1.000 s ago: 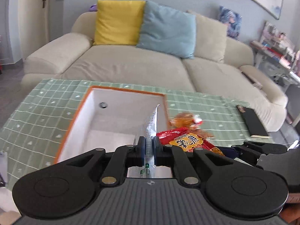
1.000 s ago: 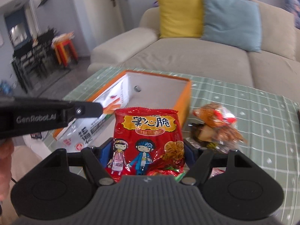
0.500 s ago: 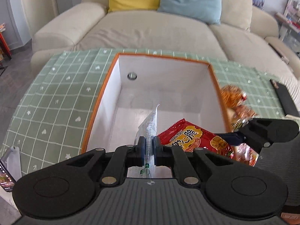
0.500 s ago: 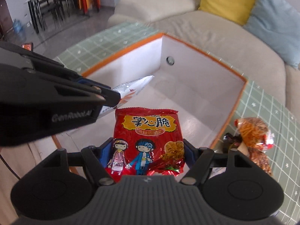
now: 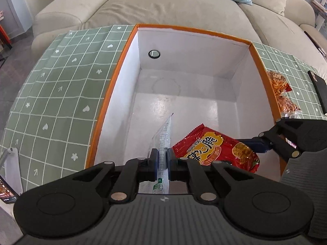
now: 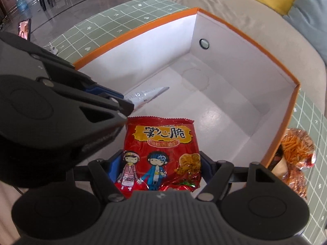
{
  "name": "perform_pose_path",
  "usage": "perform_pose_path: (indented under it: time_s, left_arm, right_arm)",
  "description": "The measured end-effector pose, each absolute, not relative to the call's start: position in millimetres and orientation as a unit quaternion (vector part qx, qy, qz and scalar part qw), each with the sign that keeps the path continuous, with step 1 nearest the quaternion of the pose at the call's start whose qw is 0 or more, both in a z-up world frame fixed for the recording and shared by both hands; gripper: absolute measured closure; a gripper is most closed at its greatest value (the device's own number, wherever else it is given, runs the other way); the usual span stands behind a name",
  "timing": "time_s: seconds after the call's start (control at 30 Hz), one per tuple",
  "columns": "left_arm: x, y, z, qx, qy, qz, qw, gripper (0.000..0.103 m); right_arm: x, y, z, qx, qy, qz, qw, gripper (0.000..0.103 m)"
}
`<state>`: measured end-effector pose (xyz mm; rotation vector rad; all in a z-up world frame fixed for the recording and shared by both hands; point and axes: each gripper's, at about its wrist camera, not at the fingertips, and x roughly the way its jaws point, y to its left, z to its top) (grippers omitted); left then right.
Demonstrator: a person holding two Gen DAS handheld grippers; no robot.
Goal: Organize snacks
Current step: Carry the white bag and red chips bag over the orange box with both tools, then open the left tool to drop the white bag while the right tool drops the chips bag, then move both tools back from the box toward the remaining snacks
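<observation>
An open box with an orange rim (image 5: 204,31) and white inside stands on the green checked tablecloth; it also shows in the right wrist view (image 6: 245,34). My left gripper (image 5: 162,159) is shut on a thin silver-white snack packet (image 5: 164,136), held edge-on over the box's near end; its tip shows in the right wrist view (image 6: 149,95). My right gripper (image 6: 160,163) is shut on a red snack bag (image 6: 161,149) with cartoon figures, held over the box beside the left gripper; the bag shows in the left wrist view (image 5: 216,149).
Orange snack bags (image 5: 281,94) lie on the cloth right of the box, also in the right wrist view (image 6: 296,153). A black remote (image 5: 318,87) lies at the table's right edge. A beige sofa (image 5: 173,6) stands behind. A phone (image 6: 23,29) stands at the left.
Both grippers have moved forward and tilted down over the box with their packets. The box's inside now fills both views.
</observation>
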<state>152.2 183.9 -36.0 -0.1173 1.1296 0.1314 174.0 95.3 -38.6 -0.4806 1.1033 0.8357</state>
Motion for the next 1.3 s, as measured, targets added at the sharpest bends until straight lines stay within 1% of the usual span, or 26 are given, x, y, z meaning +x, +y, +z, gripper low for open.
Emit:
perform_pose_path:
  time_s: [0.23,0.53,0.6,0.67,0.7,0.73,0.77,0.8,0.9,0.97,1.03,1.3]
  left_arm:
    - [152.4,187.7,-38.4,-0.043,0.542,0.079,0.836,0.094]
    - [151.3,184.2,-37.5,-0.014,0.543,0.089,0.835,0.093]
    - [150.9,183.9,-35.2,-0.011,0.541,0.092,0.836,0.088]
    - [150.6,183.4,-32.5,-0.007,0.536,0.093,0.839,0.075]
    - [149.9,182.9,-30.8,-0.006,0.533,0.093,0.841,0.072]
    - [149.1,182.2,-29.1,-0.004,0.531,0.093,0.842,0.065]
    - [148.5,181.2,-26.9,-0.002,0.528,0.091,0.844,0.061]
    - [148.0,179.6,-24.7,0.002,0.526,0.089,0.846,0.059]
    - [145.6,174.5,-16.6,0.006,0.518,0.085,0.851,0.052]
    - [143.3,170.0,-9.6,0.003,0.508,0.081,0.857,0.045]
    - [141.3,165.0,-2.5,0.001,0.497,0.077,0.864,0.042]
    - [126.5,129.9,32.0,0.003,0.434,0.047,0.899,0.039]
  right_arm:
    - [178.0,102.5,-46.9,-0.218,0.52,0.379,0.734,0.032]
    - [178.0,101.1,-45.8,-0.218,0.516,0.374,0.739,0.031]
    - [176.5,102.2,-45.0,-0.221,0.514,0.373,0.74,0.03]
    - [175.5,101.2,-42.4,-0.22,0.51,0.373,0.743,0.03]
    - [174.7,100.6,-40.3,-0.221,0.507,0.372,0.745,0.03]
    - [173.8,100.0,-37.9,-0.223,0.504,0.371,0.748,0.028]
    - [173.1,98.8,-35.0,-0.225,0.5,0.367,0.752,0.024]
    - [172.1,97.2,-31.6,-0.228,0.493,0.366,0.756,0.017]
    - [167.7,89.8,-19.2,-0.24,0.47,0.362,0.768,0.015]
    - [165.9,81.8,-11.6,-0.245,0.456,0.354,0.779,0.015]
    - [164.1,71.8,-4.0,-0.247,0.444,0.345,0.79,0.015]
    - [154.8,14.7,30.0,-0.2,0.395,0.311,0.841,0.014]
